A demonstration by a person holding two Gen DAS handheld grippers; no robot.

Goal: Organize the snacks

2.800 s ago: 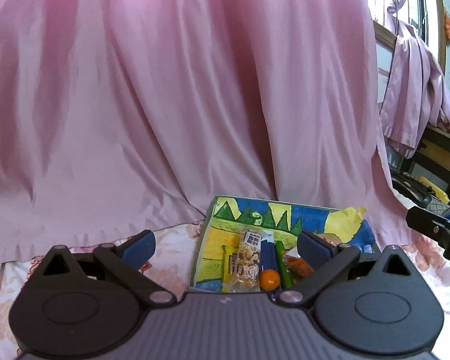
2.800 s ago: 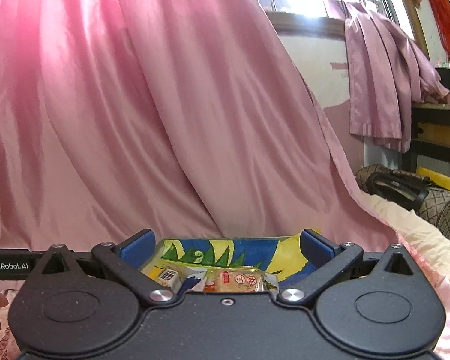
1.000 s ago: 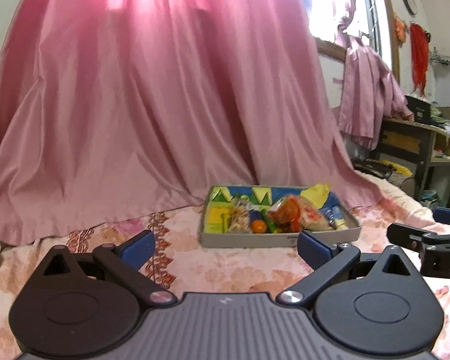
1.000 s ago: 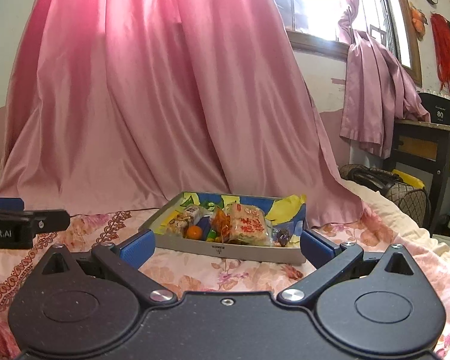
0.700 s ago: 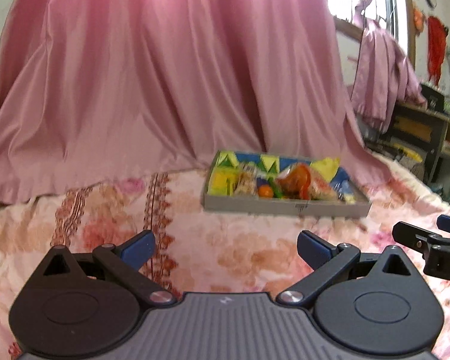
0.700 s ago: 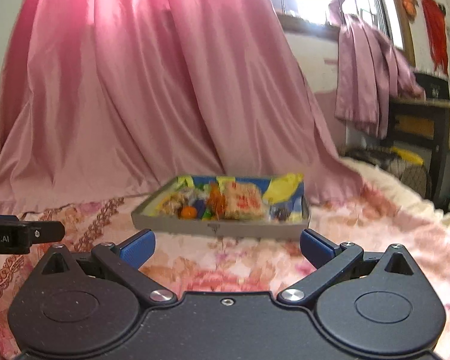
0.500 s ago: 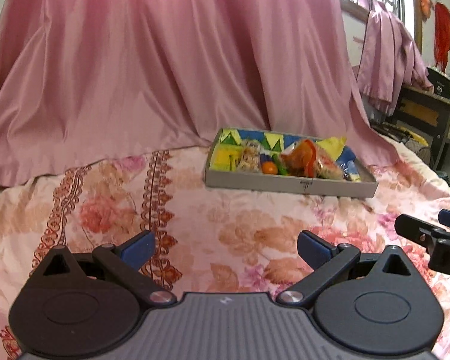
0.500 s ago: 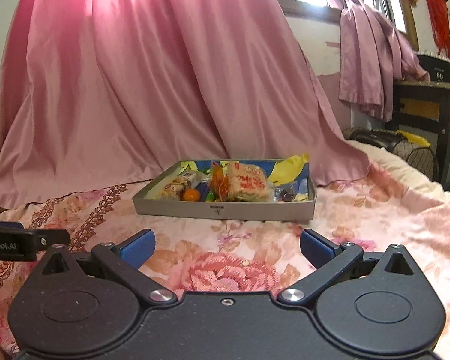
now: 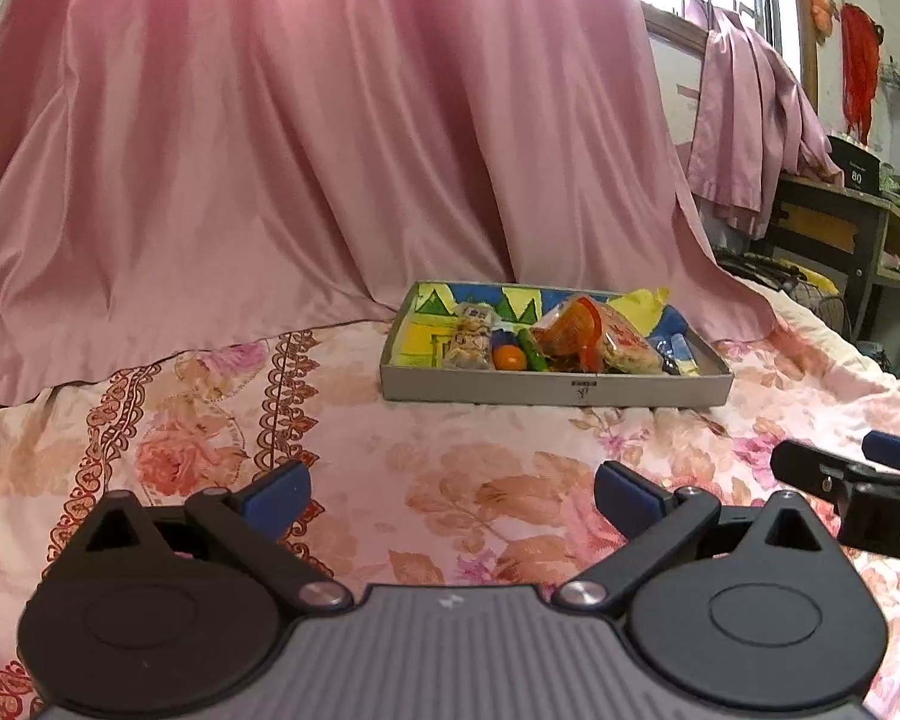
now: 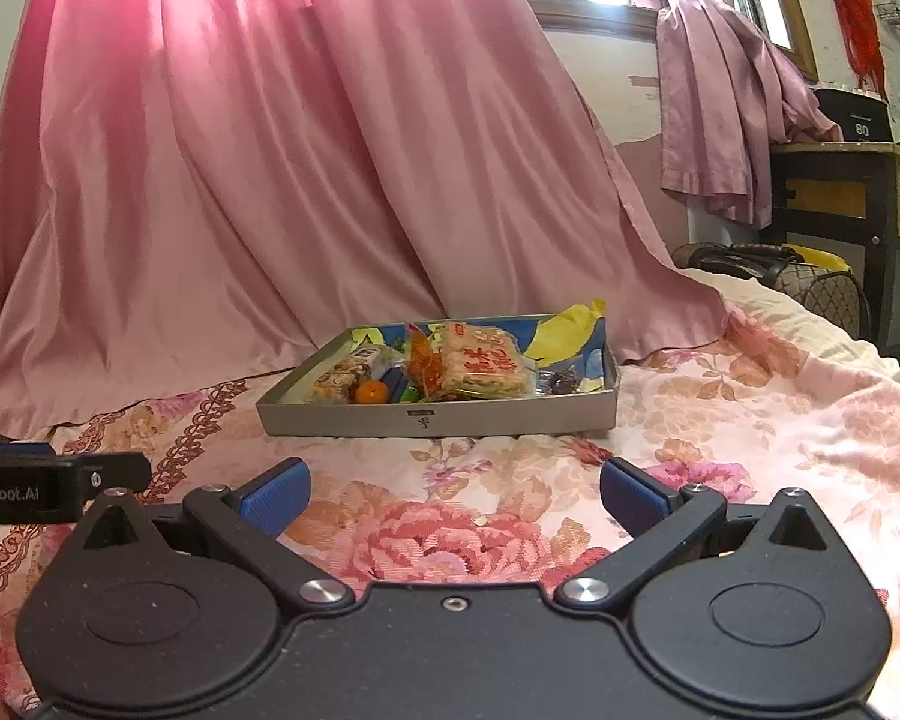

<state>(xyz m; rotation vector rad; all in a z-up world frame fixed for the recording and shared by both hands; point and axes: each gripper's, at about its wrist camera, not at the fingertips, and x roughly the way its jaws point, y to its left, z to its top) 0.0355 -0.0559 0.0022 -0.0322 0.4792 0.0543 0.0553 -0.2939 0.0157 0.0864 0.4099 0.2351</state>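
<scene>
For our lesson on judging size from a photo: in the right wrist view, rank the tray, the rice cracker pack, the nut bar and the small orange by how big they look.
1. tray
2. rice cracker pack
3. nut bar, though it is partly hidden behind the tray wall
4. small orange

All sit together in the tray, so nearness hardly skews this.

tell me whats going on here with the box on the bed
A person holds a pair of tongs in each hand. The left tongs and right tongs are both open and empty, over the flowered bedspread. The snacks, including an orange, sit packed in the box, untouched.
</scene>
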